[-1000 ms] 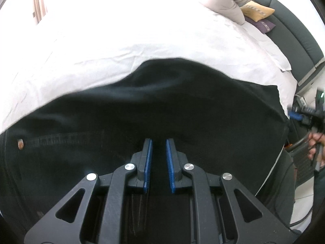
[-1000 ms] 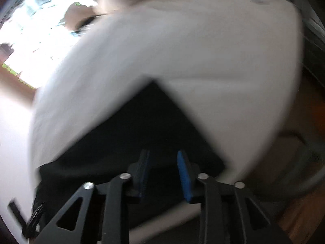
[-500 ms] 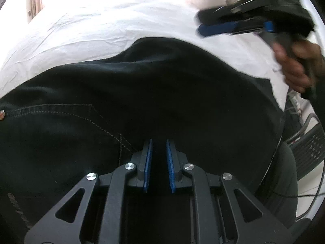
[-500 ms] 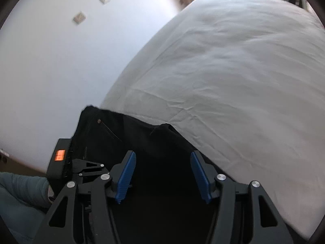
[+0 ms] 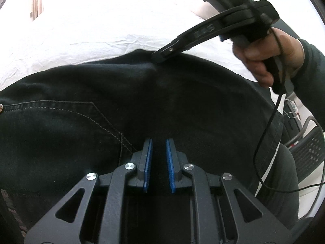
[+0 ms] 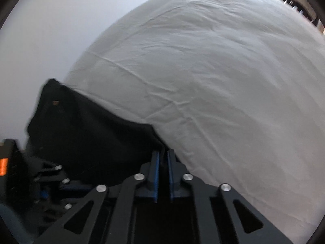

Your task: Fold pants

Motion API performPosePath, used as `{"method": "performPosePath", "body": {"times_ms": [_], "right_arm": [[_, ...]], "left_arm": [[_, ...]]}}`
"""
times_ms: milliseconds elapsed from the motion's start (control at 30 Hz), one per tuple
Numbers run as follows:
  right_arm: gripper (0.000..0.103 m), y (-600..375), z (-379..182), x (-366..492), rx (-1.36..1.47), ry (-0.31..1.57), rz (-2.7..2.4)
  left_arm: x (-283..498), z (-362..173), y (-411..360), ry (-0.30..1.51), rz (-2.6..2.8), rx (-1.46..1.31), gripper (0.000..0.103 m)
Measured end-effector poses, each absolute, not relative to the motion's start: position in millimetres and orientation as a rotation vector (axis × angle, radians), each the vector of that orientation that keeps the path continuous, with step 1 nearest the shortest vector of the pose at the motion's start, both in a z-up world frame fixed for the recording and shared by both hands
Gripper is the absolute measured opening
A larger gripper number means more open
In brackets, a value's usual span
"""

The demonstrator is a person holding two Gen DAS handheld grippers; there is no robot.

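Black pants [image 5: 101, 105] lie spread on a white bed sheet [image 5: 91, 30]. My left gripper [image 5: 159, 142] sits low on the near part of the pants, its blue pads close together with black cloth between them. My right gripper [image 5: 157, 58] is at the far edge of the pants. In the right wrist view the right gripper [image 6: 163, 152] is shut on that far edge of the pants [image 6: 91, 130], where the cloth meets the sheet [image 6: 213, 81].
A hand [image 5: 262, 52] holds the right gripper's handle, with a black cable [image 5: 270, 122] hanging down. A mesh chair [image 5: 310, 150] stands at the right beside the bed. A white wall [image 6: 50, 30] lies past the bed's left side.
My right gripper came down to the far edge of the pants and its fingers closed from wide open onto the cloth. My left gripper stayed in place.
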State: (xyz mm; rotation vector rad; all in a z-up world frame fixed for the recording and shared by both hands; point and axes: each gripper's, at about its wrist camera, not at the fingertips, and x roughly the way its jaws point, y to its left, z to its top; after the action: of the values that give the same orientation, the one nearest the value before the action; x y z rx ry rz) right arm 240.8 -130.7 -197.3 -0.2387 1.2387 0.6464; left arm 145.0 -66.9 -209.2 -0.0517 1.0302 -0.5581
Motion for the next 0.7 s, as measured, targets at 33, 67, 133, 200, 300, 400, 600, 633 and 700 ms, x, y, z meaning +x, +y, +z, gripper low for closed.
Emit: {"method": "performPosePath", "body": {"times_ms": [33, 67, 133, 200, 300, 400, 600, 633, 700], "right_arm": [[0.007, -126, -200, 241, -0.265, 1.225, 0.622], [0.007, -123, -201, 239, -0.291, 1.203, 0.589], [0.005, -127, -202, 242, -0.266, 1.176, 0.535], [0.003, -147, -199, 250, -0.228, 1.123, 0.371], [0.008, -203, -185, 254, 0.090, 1.102, 0.268], [0.008, -195, -157, 214, 0.186, 1.017, 0.542], [0.000, -196, -220, 186, 0.148, 1.189, 0.635], [0.000, -215, -229, 191, 0.258, 1.184, 0.664], [0.000, -246, -234, 196, 0.374, 1.158, 0.644]], "left_arm": [[144, -209, -69, 1.027, -0.554, -0.047, 0.014], [142, -211, -74, 1.023, -0.549, -0.040, 0.014], [140, -212, -78, 1.016, -0.543, -0.030, 0.014], [137, -215, -82, 1.010, -0.545, -0.037, 0.014], [135, -217, -80, 1.018, -0.553, -0.064, 0.014], [141, -211, -72, 1.059, -0.553, -0.139, 0.014], [142, -215, -71, 1.064, -0.544, -0.138, 0.014], [141, -215, -70, 1.065, -0.547, -0.134, 0.014], [139, -214, -68, 1.074, -0.548, -0.143, 0.014]]}}
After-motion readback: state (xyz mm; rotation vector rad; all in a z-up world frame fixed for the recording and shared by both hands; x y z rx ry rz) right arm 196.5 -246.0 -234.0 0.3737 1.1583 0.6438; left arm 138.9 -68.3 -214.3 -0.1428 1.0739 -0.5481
